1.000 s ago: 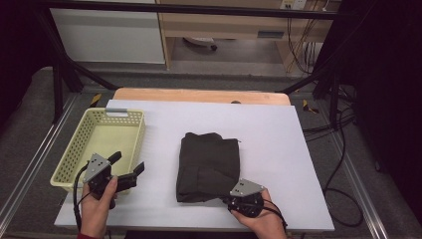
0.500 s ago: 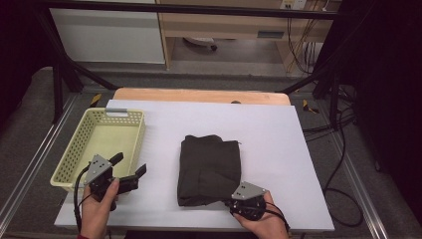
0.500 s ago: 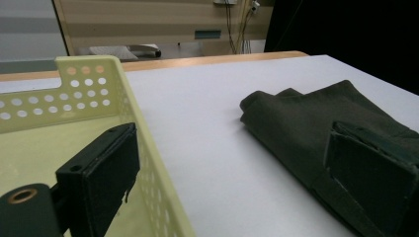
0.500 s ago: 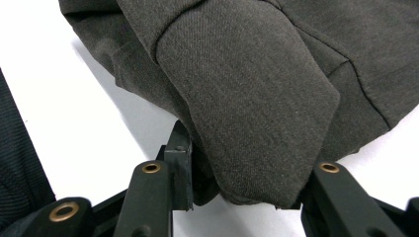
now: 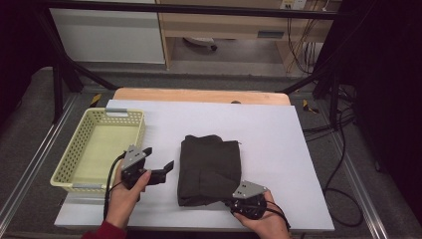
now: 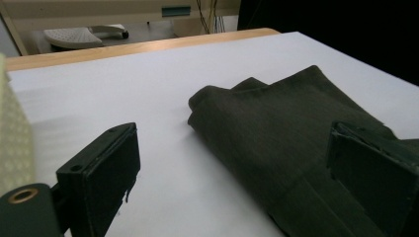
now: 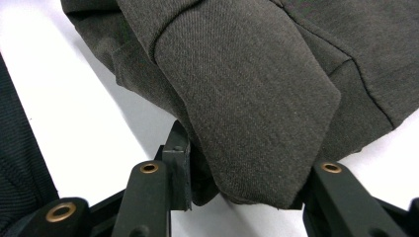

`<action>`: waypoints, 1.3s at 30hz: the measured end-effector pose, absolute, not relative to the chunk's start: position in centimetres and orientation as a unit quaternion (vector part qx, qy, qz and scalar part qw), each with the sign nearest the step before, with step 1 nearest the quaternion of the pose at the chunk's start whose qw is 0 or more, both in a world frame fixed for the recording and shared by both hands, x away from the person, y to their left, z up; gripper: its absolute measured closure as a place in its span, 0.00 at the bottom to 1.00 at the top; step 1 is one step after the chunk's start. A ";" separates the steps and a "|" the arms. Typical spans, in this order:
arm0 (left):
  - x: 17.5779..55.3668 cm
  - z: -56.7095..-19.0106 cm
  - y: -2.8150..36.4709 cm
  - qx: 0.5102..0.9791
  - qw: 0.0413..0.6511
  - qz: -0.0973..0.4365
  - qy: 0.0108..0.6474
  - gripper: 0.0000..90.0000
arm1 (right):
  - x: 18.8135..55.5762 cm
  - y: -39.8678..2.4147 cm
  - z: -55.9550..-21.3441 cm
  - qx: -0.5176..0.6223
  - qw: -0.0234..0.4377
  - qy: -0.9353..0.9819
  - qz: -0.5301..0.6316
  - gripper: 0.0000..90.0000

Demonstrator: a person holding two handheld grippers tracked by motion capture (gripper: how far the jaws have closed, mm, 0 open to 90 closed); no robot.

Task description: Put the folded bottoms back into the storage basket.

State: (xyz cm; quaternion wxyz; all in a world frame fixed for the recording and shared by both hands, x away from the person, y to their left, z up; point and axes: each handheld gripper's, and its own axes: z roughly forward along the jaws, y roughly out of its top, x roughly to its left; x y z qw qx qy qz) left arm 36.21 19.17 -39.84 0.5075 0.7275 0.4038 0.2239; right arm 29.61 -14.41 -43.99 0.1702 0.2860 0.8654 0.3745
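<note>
- Folded dark olive-brown fabric garment (image 5: 209, 169) lies mid-table on white table surface (image 5: 278, 149), right of pale yellow perforated plastic basket (image 5: 74, 174).
- Right gripper (image 5: 234, 202) at garment's near right corner, jaws clamped around a thick fold of the cloth (image 7: 247, 123).
- Left gripper (image 5: 161, 164) between basket and garment, just beside its left edge, jaws spread wide, nothing held.
</note>
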 end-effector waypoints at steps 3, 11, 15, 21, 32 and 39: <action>37.8 -39.9 18.1 0.738 0.492 0.240 0.394 0.08 | 29.6 -14.5 -44.0 0.285 0.170 0.866 0.375 0.66; 42.6 -40.4 15.9 0.745 0.486 0.243 0.386 0.07 | 29.6 -14.6 -44.1 0.285 0.168 0.865 0.377 0.65; 44.8 -40.9 15.5 0.733 0.486 0.236 0.415 0.10 | 29.6 -14.6 -44.1 0.283 0.170 0.866 0.376 0.66; 47.1 -41.0 14.8 0.729 0.478 0.222 0.437 0.11 | 29.7 -14.8 -44.0 0.284 0.165 0.865 0.379 0.66; 48.7 -42.5 13.5 0.750 0.443 0.193 0.451 0.14 | 29.7 -14.7 -44.2 0.282 0.163 0.866 0.380 0.65; 48.4 -44.2 13.0 0.771 0.421 0.173 0.447 0.16 | 29.8 -14.7 -44.3 0.283 0.161 0.865 0.381 0.64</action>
